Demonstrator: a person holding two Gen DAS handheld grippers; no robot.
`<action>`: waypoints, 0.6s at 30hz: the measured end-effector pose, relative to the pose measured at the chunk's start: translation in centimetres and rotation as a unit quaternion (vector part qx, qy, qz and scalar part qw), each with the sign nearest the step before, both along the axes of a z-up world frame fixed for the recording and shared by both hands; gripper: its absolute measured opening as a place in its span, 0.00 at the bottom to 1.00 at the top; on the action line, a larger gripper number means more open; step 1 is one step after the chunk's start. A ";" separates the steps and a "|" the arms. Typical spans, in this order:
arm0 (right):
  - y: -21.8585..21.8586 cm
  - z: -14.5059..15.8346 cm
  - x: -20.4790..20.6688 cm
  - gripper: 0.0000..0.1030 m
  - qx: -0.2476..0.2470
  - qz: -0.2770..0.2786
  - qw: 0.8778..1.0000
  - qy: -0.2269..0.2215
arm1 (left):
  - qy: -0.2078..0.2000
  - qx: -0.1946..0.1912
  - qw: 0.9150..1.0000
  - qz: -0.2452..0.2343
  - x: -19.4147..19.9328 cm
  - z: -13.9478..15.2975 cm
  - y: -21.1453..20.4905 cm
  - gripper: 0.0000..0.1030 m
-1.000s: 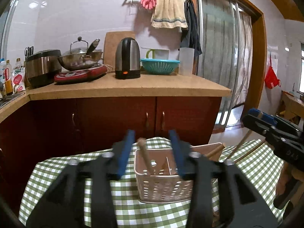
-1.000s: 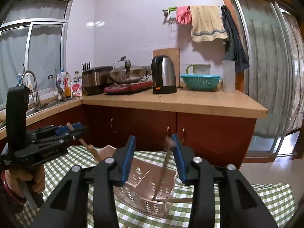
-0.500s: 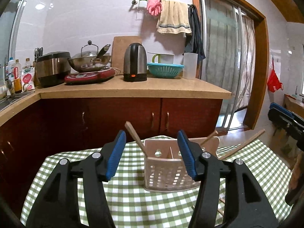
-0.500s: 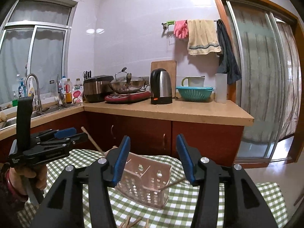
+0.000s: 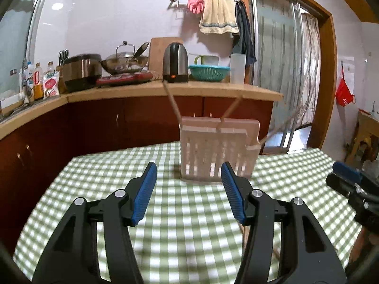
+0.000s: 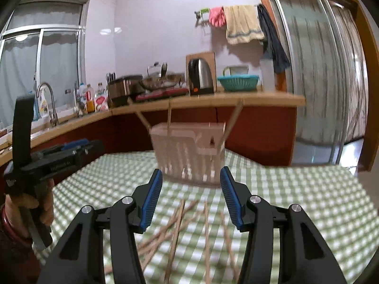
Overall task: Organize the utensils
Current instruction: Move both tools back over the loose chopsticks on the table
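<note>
A pink slotted utensil basket (image 5: 216,152) stands on the green checked tablecloth (image 5: 165,213), with a few wooden chopsticks (image 5: 172,104) leaning out of it. It also shows in the right wrist view (image 6: 189,153). Several loose chopsticks (image 6: 176,224) lie on the cloth in front of it. My left gripper (image 5: 188,191) is open and empty, short of the basket. My right gripper (image 6: 190,196) is open and empty, above the loose chopsticks. The right gripper shows at the right edge of the left view (image 5: 350,184).
A kitchen counter (image 5: 165,90) behind the table carries a kettle (image 5: 175,62), a teal colander (image 5: 209,72), a wok and a rice cooker. A sink with a tap (image 6: 47,99) is at the left. A sliding glass door (image 6: 319,71) is at the right.
Both grippers have pulled back and away from the basket and opened wider. The chopsticks they held over the basket now stand in it.
</note>
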State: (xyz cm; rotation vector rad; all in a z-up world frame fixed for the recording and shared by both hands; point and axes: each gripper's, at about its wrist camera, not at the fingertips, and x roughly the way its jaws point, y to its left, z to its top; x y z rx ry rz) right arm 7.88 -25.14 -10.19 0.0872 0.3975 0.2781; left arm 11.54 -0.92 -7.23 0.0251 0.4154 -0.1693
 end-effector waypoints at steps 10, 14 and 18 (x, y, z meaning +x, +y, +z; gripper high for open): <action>0.9 -5.3 -3.5 0.43 0.001 0.022 0.998 0.063 | 0.046 0.003 0.999 0.024 -4.3 -4.4 0.9 0.53; 1.3 -6.4 -4.0 0.41 0.000 0.027 0.997 0.076 | 0.057 0.009 0.998 0.024 -5.6 -5.7 0.9 0.54; 1.9 -7.7 -4.2 0.35 -0.004 0.036 0.994 0.101 | 0.067 0.010 0.997 0.024 -6.2 -6.6 0.9 0.53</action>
